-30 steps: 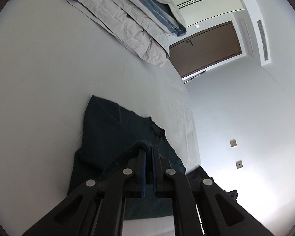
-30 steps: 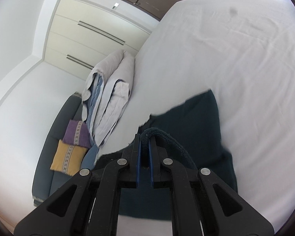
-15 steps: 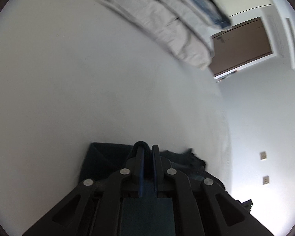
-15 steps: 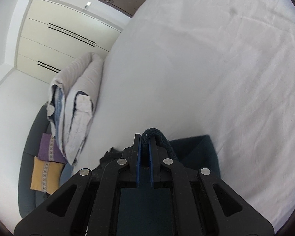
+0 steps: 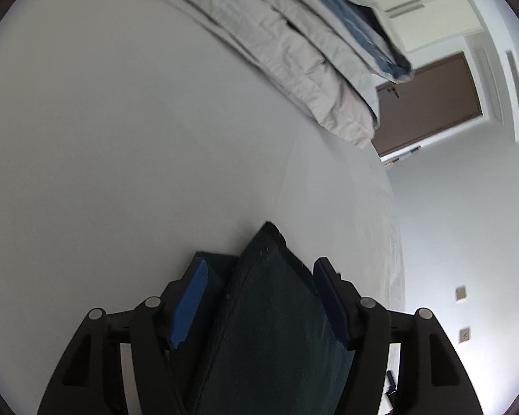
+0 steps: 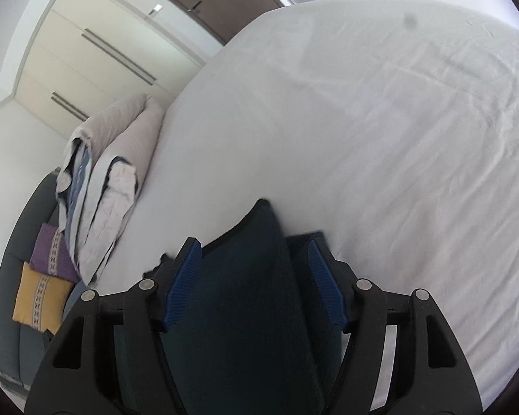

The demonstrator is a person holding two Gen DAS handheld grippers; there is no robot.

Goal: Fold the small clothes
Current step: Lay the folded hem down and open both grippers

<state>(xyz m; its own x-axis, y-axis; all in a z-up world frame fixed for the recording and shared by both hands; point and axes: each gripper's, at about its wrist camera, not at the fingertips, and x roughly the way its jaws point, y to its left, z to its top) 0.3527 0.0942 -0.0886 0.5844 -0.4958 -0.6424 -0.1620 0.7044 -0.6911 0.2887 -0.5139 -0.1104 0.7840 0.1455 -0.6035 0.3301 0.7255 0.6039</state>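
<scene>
A dark teal garment [image 5: 266, 311] lies folded on the white bed sheet [image 5: 121, 155]. In the left wrist view a corner of it rises between the blue pads of my left gripper [image 5: 261, 269], whose jaws are opening; the pads stand apart from the cloth. The right wrist view shows the same garment [image 6: 245, 294] with a folded edge poking up between the pads of my right gripper [image 6: 256, 252], which is also opening and no longer pinches the fabric.
A folded grey and blue quilt [image 5: 294, 45] lies at the far side of the bed, seen also as the quilt [image 6: 100, 173] in the right view. A dark sofa with purple and yellow cushions [image 6: 45, 276] stands beyond. A brown door [image 5: 429, 103] and wardrobe [image 6: 86, 55] are behind.
Both grippers carried the garment's edge forward and down over the rest of it, then opened and let go of the cloth. Both were shut on the fabric in the earlier frames.
</scene>
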